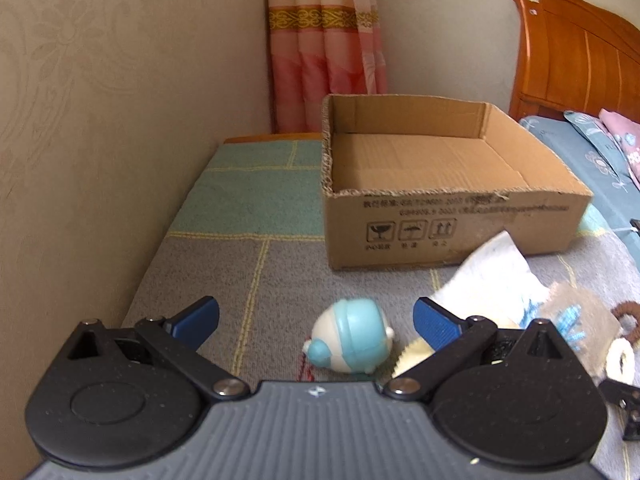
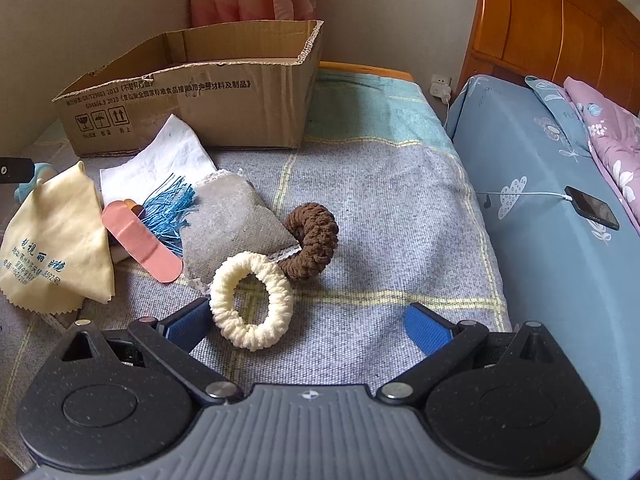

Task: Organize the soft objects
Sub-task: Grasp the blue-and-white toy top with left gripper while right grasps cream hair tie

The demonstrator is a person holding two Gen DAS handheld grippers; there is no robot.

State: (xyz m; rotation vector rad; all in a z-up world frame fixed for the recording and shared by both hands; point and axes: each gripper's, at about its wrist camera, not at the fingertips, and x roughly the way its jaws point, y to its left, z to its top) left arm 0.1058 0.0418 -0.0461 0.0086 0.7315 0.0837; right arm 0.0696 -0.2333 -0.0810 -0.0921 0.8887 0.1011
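A phone charges on the blue bedsheet beside pillows.

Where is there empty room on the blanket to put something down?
Bare blanket lies right of the brown scrunchie, up to the blue bed sheet, and between the wall and the cardboard box. The box floor shows bare too. It is crowded left of the cream scrunchie: cloths, grey pouch, pink plaster.

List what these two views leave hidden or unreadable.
- Box inside: right wrist view, near wall hides the floor.
- Blue toy: right view, mostly behind the yellow cloth and the left edge.
- Brown hair tie: partly under the grey pouch.
- Box print: left view, blurred.
- Phone screen: dark, nothing readable.
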